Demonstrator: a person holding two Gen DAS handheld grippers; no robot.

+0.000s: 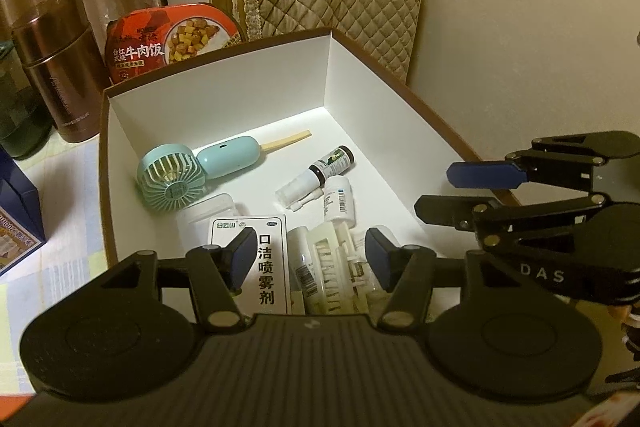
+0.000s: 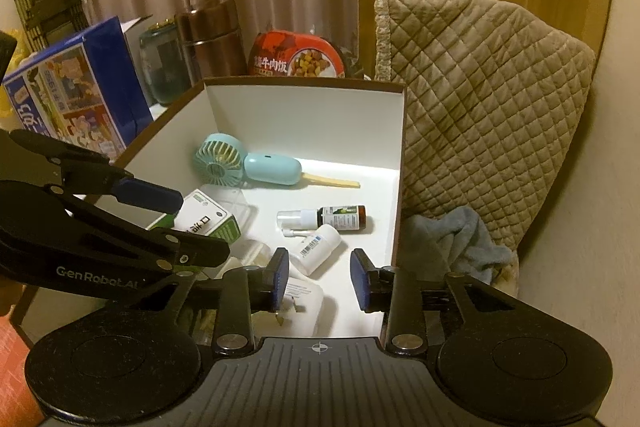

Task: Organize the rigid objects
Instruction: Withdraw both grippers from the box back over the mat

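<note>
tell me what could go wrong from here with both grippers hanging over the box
The left gripper and right gripper hang open and empty close together over the box's near end, so they could knock each other. The spray bottle and white bottle lie loose on their sides and may roll if nudged. The carton rests on other items and could slide.

A table point(image 1: 60, 211) carries the box point(image 1: 400, 95), flask point(image 1: 60, 67) and blue carton point(image 2: 80, 87).
</note>
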